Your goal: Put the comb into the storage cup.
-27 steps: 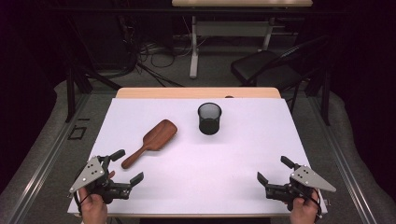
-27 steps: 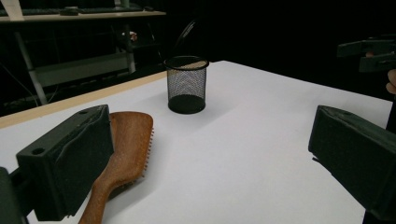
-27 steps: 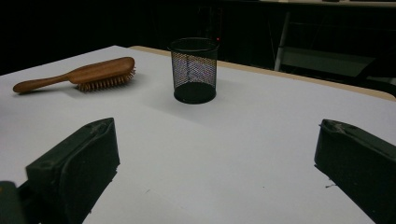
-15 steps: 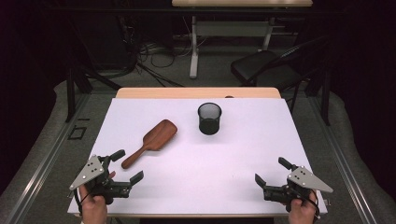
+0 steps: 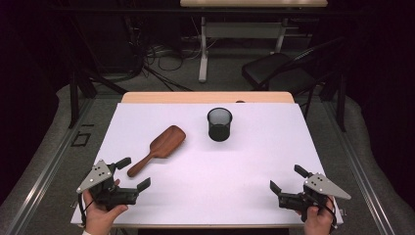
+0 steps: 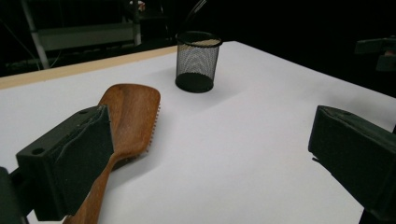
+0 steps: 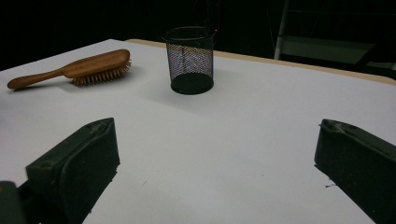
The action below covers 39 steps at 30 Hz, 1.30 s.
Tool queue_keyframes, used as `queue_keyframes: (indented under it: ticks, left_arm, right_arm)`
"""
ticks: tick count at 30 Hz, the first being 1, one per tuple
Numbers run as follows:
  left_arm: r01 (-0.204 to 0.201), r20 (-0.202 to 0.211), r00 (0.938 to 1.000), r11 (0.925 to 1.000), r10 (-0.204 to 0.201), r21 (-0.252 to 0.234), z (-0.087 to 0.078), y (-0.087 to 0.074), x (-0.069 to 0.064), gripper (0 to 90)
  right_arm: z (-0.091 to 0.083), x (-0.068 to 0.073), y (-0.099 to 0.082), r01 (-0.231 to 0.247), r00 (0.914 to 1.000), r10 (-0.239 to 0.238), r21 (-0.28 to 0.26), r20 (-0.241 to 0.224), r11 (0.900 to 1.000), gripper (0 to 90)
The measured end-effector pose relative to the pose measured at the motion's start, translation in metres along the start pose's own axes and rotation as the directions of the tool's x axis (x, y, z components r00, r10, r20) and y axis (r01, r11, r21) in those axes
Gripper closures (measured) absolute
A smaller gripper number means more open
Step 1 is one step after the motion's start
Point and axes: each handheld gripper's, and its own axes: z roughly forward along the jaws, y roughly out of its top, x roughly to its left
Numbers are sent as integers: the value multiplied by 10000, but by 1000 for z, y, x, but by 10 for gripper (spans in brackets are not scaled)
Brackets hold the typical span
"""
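A brown wooden hairbrush (image 5: 161, 146) lies bristles down on the white table (image 5: 205, 196), handle toward the near left. A black mesh cup (image 5: 219, 125) stands upright right of it, farther back. My left gripper (image 5: 133, 173) rests open at the near left corner, its far jaw just beside the brush handle's end, nothing between the jaws. In the left gripper view the brush (image 6: 133, 119) runs past the left jaw and the cup (image 6: 198, 61) stands beyond. My right gripper (image 5: 288, 178) is open and empty at the near right corner; its view shows the brush (image 7: 88, 65) and the cup (image 7: 191, 59) far ahead.
The table's wooden far edge (image 5: 205, 97) borders a dark floor with cables, a desk frame (image 5: 203, 49) and a black chair (image 5: 279, 73). The right hand's gripper (image 6: 379, 48) peeks in at the upper right of the left gripper view.
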Motion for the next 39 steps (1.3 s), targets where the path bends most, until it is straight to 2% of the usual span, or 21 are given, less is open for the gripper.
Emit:
queue_keyframes:
  ticks: [8,14,17,21,26,29,33,36,39]
  left_arm:
    - [287,-53,9996,9990,-285,338,-1,6,8,2]
    - [140,-283,9995,9965,-117,821,1,17,12,2]
    - [33,-325,9995,9925,7,1221,4,20,15,2]
    - [68,-297,9996,9860,-19,1663,9,18,19,2]
    - [102,-266,9996,9774,-48,2110,13,19,24,2]
    - [13,-334,9994,9686,72,2486,17,24,28,2]
    - [-123,-346,9991,9522,240,3052,22,30,33,2]
    - [-89,-438,9987,9462,244,3234,24,33,38,2]
    - [36,-480,9987,9361,141,3516,26,37,43,3]
  right_arm:
    - [3,2,0,36,10000,-36,113,-61,9999,0]
    - [5,3,-1,38,10000,-36,180,-80,9998,0]
    - [6,2,-1,-19,10000,20,233,-54,9997,0]
    - [9,-1,-3,-297,9995,300,298,-82,9991,0]
    - [9,-3,-2,-309,9995,310,277,-25,9991,0]
    - [10,-3,-2,-249,9997,251,265,-75,9993,0]
    - [11,-4,-3,-173,9998,176,349,-70,9992,0]
    - [11,-4,-3,-204,9997,208,374,-110,9991,0]
    - [12,-4,-3,-201,9996,210,441,-200,9988,0]
